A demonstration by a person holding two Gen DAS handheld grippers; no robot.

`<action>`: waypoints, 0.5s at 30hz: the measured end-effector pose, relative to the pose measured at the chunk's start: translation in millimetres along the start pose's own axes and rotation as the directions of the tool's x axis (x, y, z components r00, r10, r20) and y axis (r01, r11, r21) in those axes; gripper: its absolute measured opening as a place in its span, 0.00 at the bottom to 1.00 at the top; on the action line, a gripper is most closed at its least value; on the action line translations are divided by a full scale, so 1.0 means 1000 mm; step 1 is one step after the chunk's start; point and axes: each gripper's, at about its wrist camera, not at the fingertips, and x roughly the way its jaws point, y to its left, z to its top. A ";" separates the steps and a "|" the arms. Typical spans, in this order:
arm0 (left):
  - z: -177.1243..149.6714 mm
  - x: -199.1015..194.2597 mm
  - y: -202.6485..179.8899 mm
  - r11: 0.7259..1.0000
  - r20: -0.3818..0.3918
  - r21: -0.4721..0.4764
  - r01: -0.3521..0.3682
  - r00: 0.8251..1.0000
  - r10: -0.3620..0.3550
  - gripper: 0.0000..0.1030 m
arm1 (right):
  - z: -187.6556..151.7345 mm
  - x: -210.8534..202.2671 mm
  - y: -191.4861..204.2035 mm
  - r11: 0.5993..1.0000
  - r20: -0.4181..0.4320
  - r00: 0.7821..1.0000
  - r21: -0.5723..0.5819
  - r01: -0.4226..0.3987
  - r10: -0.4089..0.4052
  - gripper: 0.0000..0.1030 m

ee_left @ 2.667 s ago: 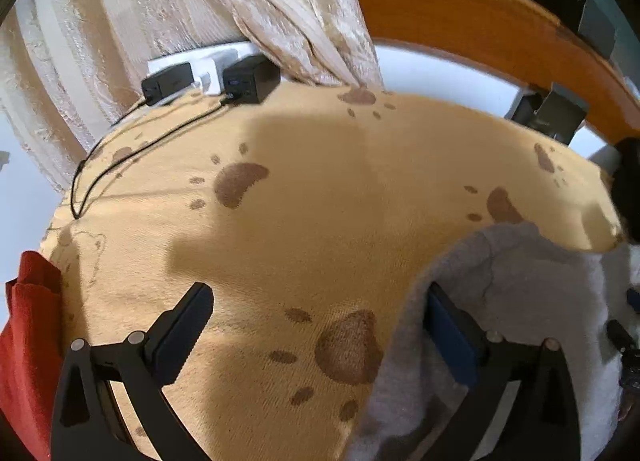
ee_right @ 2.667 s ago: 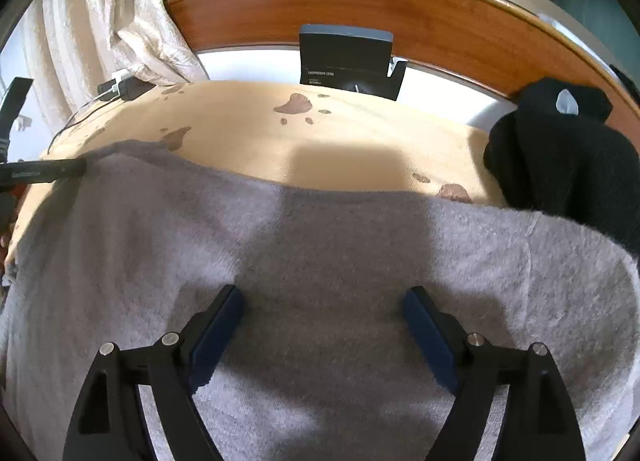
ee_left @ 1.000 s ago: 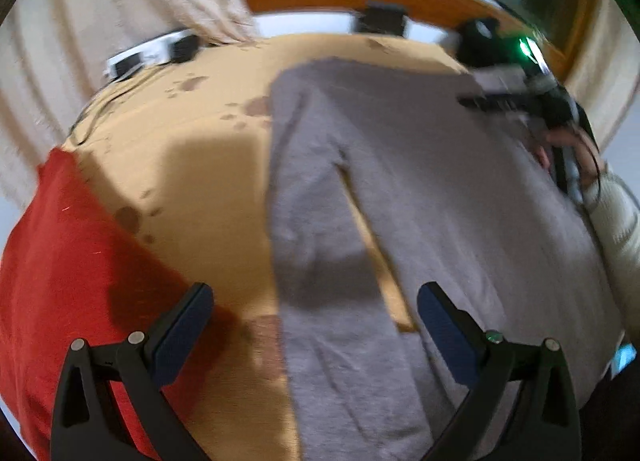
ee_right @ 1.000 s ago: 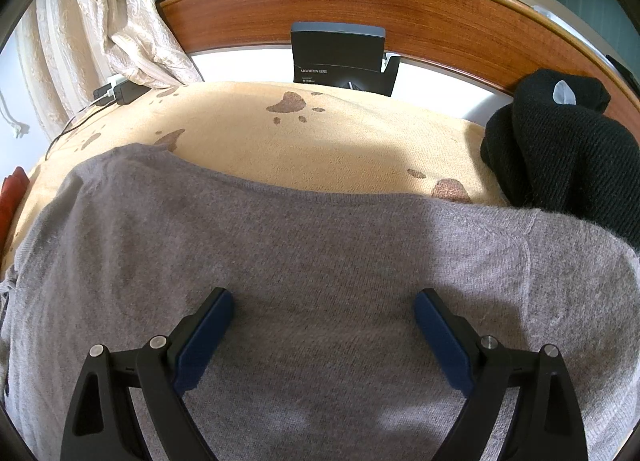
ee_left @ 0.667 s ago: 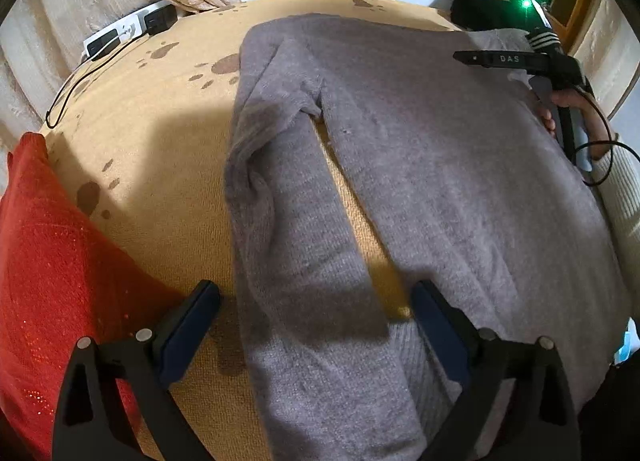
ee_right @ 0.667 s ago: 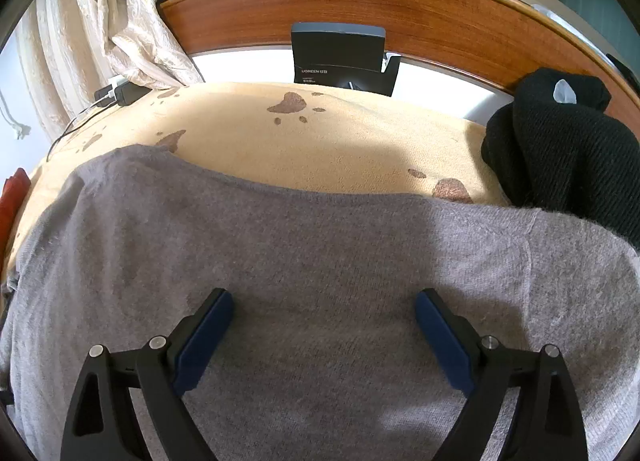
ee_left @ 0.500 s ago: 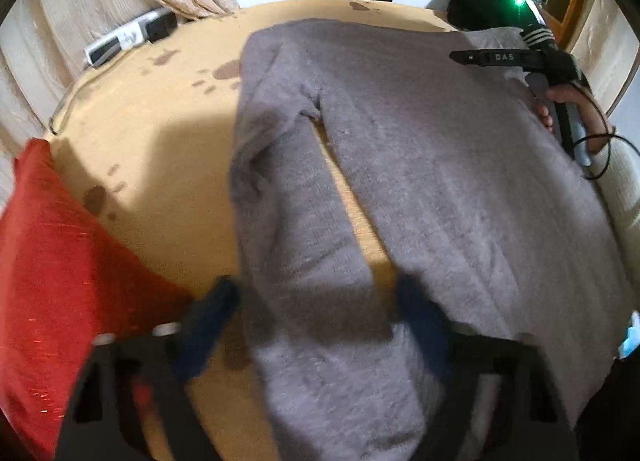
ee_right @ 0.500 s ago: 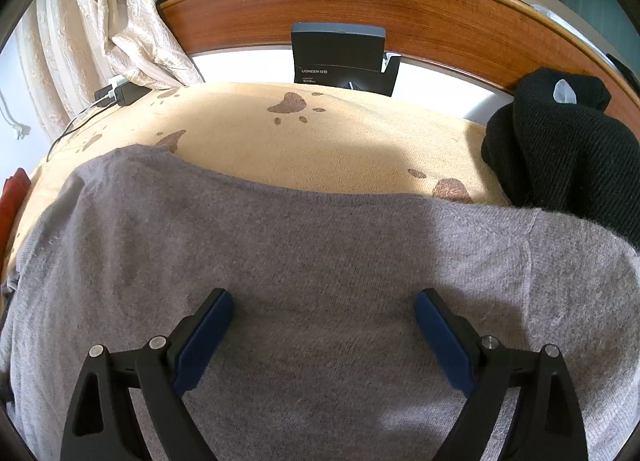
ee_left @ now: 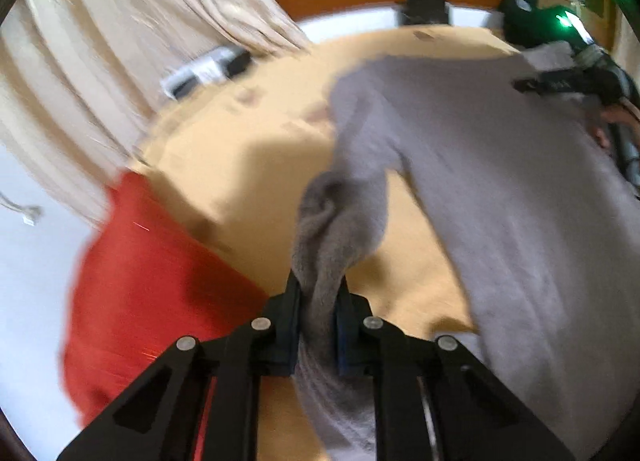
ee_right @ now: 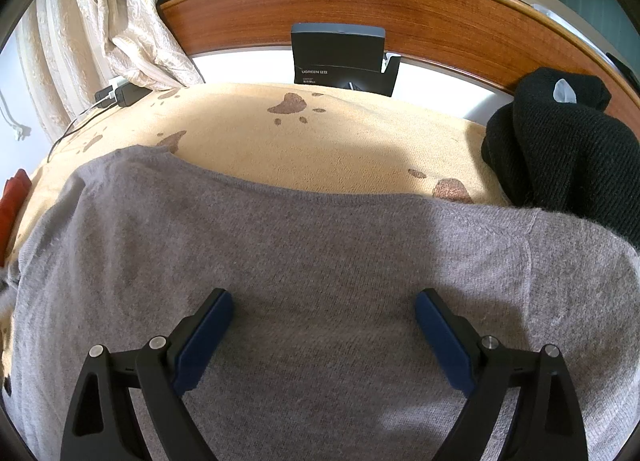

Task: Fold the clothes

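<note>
Left gripper (ee_left: 318,301) low in its view, jaws closing, pads already pinching a bunched length of grey sleeve (ee_left: 340,217) near the cuff end; knit puckers up out of the pinch and the sleeve runs slack away to the shoulder. Left wrist picture is motion-blurred, so how deep the bite sits is hard to judge. Right gripper (ee_right: 320,335) has its jaws spread wide, hanging over the body of the grey sweater (ee_right: 320,253), nothing between the pads; contact with the knit cannot be told. Sweater lies flat, spread across the tan paw-print blanket (ee_right: 320,141), sleeve off to its left side with a wedge of blanket showing between sleeve and body. Red cloth (ee_left: 140,281) just left of the held sleeve. Beyond the sweater: black knit garment (ee_right: 568,149) at the right, dark box (ee_right: 338,57) against the wooden headboard (ee_right: 360,1). Judgement: sleeve fold is beginning. To do it well, lift only enough to clear, carry the sleeve across the chest without dragging the shoulder, keep the body pinned flat, lay it square and release once settled.
</note>
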 end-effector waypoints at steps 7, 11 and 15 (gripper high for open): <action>0.021 0.000 0.052 0.955 0.067 -0.060 -0.291 0.953 0.295 0.18 | 0.000 0.000 0.000 1.000 -0.001 1.000 -0.001 0.001 -0.001 0.92; 0.019 0.031 0.056 0.903 0.034 0.059 -0.425 0.905 0.424 0.34 | 0.001 0.000 0.001 1.000 -0.001 1.000 -0.001 0.002 -0.002 0.92; 0.010 0.055 0.055 0.847 -0.007 0.204 -0.490 0.865 0.502 0.59 | 0.000 0.000 0.001 1.000 -0.002 1.000 -0.002 0.002 -0.002 0.92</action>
